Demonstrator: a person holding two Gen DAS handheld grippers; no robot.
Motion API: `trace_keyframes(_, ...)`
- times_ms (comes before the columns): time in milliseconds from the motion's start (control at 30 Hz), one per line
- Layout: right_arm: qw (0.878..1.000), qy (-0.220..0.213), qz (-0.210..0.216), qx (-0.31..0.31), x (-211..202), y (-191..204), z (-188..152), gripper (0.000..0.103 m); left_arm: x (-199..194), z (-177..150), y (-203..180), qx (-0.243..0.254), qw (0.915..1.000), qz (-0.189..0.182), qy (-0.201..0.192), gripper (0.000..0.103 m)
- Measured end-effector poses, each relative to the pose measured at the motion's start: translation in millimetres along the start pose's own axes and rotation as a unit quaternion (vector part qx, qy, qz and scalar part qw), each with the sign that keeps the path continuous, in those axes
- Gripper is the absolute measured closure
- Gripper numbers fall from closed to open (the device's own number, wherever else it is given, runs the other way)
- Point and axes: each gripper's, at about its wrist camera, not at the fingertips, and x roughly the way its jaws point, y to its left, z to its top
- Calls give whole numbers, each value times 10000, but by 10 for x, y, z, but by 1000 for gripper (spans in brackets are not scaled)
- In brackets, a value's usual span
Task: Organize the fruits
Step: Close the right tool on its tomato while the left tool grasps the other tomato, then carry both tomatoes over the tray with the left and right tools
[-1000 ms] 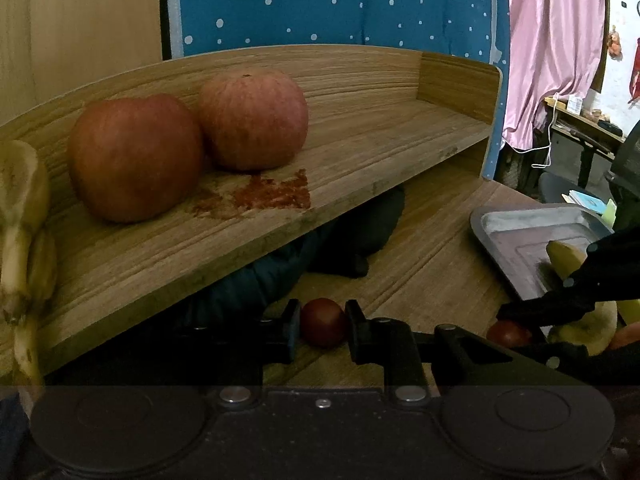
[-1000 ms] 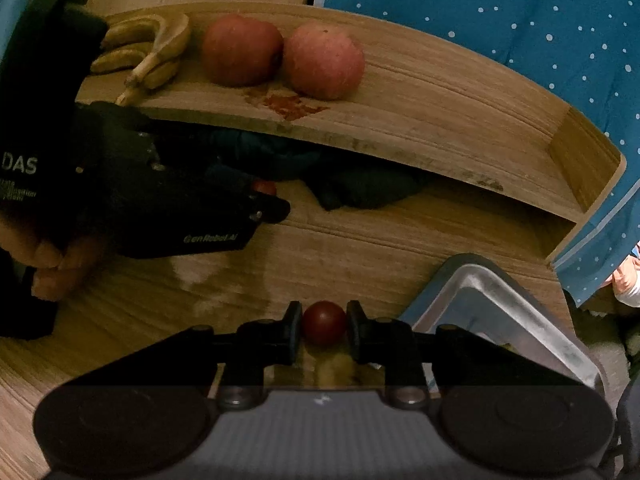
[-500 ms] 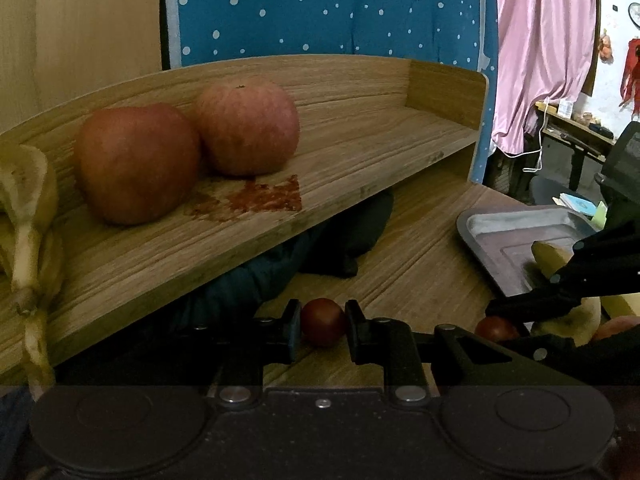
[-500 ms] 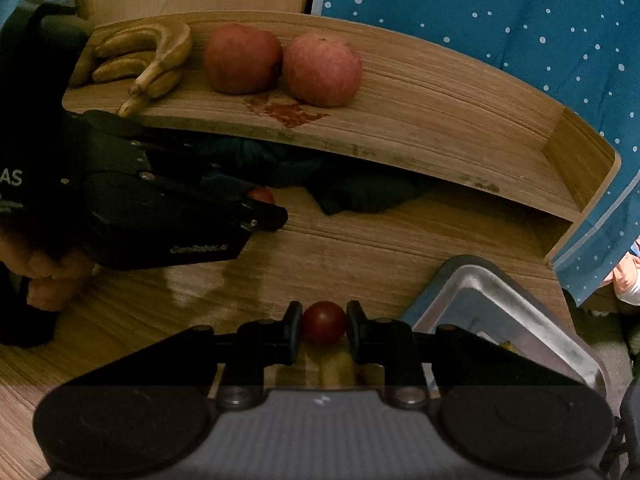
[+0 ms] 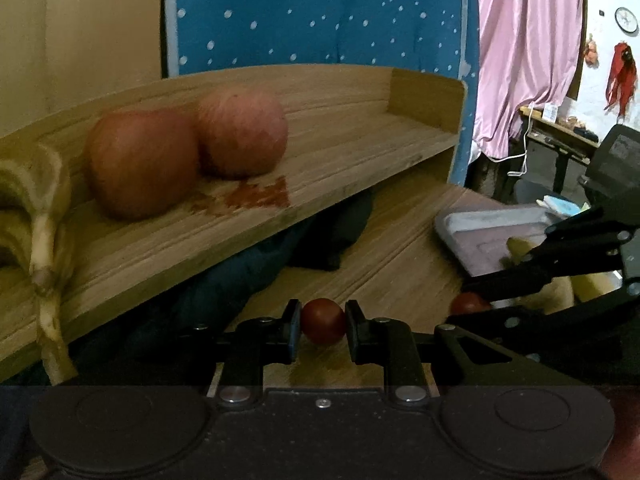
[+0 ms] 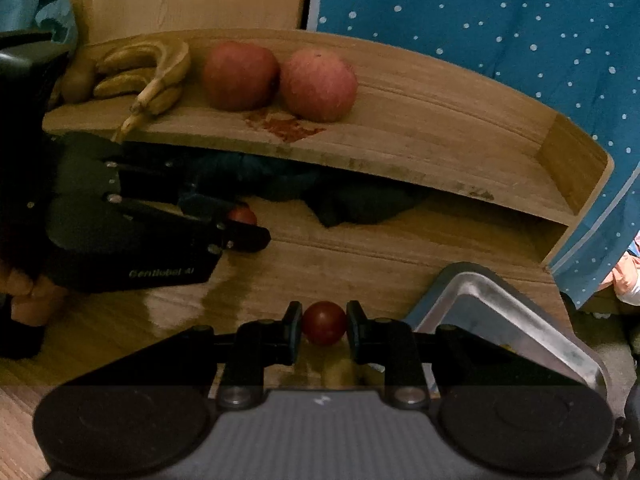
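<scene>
A small red tomato (image 5: pixel 323 321) is pinched between the closed jaws of the left gripper (image 5: pixel 323 326), and a second tomato (image 6: pixel 324 323) is held the same way by the right gripper (image 6: pixel 324 326); both fruits are round, so no long axis matters for the set-down. The relation that counts: the wooden shelf (image 6: pixel 400 136) lies up and fwd of both grippers, w/ its front edge above the desk (image 6: pixel 360 264) level where the grippers hover. Bananas (image 6: pixel 148 76) are seen at the shelf's left end, then a dark red apple (image 6: pixel 239 76) touching a paler apple (image 6: pixel 318 85); a reddish stain (image 6: pixel 286 126) sits just in front of them. Open room is judged to lie on the shelf's right half, btw the paler apple and the raised end wall (image 6: pixel 572 164). The right gripper appears nearer that free stretch; the left one faces the apples more directly. A metal tray (image 6: pixel 516 312) w/ yellowish fruit rests low right on the desk. Dark cloth (image 6: pixel 340 196) is bunched under the shelf. Likely risks: the shelf lip being clipped on the lift, or the round tomatoes rolling once released.
</scene>
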Motion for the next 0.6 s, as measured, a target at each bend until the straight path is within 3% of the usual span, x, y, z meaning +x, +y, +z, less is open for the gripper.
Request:
trace_keyframes(267,9981,-354,-216,459,-151,-123,9,77,-105,132,-135,-81,9997,-119,-219,78)
trace_keyframes(600,9886,-843,-679,1043,-700,-523,-107,76,-160,305,-517,-28,9975,-501,-506,78)
